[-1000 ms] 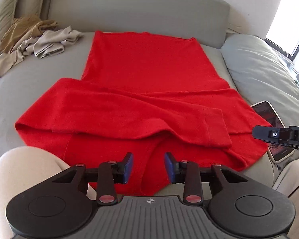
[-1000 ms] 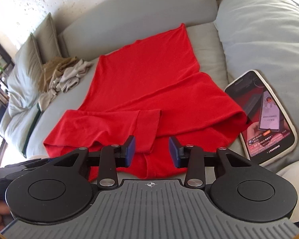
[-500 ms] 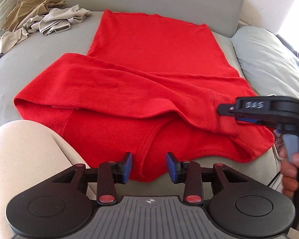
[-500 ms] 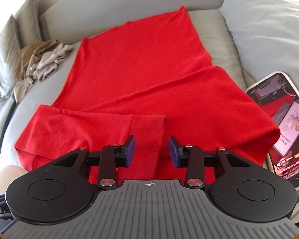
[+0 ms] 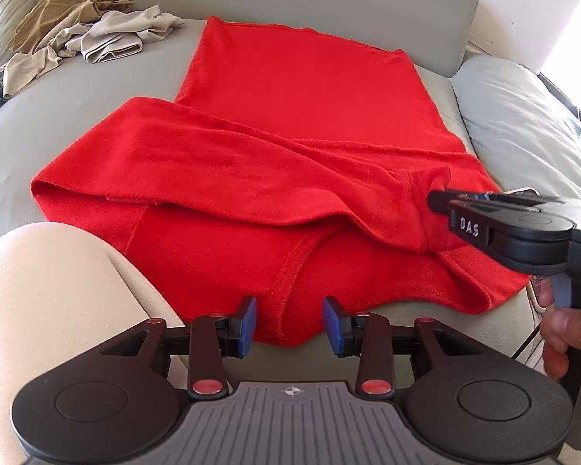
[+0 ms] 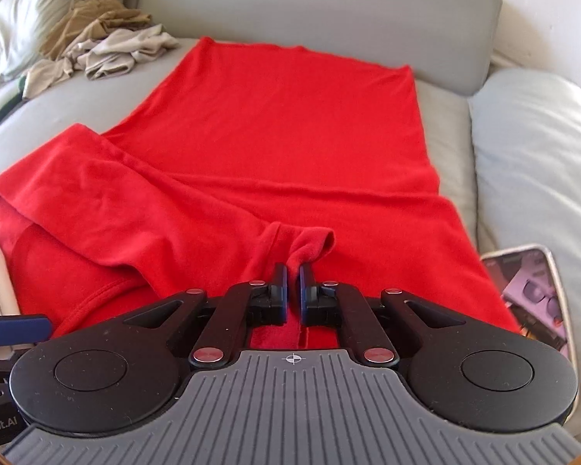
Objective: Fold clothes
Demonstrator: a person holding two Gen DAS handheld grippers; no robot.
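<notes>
A red long-sleeved shirt (image 5: 298, 89) lies flat on a grey sofa (image 5: 77, 116), its neckline toward me and its hem at the backrest. One sleeve (image 5: 228, 170) is folded across the chest. My right gripper (image 6: 294, 275) is shut on that sleeve's cuff (image 6: 310, 242), which bunches up between the pads. The left wrist view shows it (image 5: 435, 199) coming in from the right, pinching the cuff. My left gripper (image 5: 289, 323) hovers open over the collar (image 5: 286, 283), with nothing between its fingers.
A heap of beige and tan clothes (image 5: 85, 35) lies at the sofa's back left. A phone (image 6: 534, 294) with a lit screen rests at the shirt's right, next to a grey cushion (image 6: 538, 155). A person's pale-trousered knee (image 5: 46, 302) is at the lower left.
My right gripper moved in over the folded sleeve's cuff and shut on it, bunching the cloth. The left gripper has hardly moved and stays open.
</notes>
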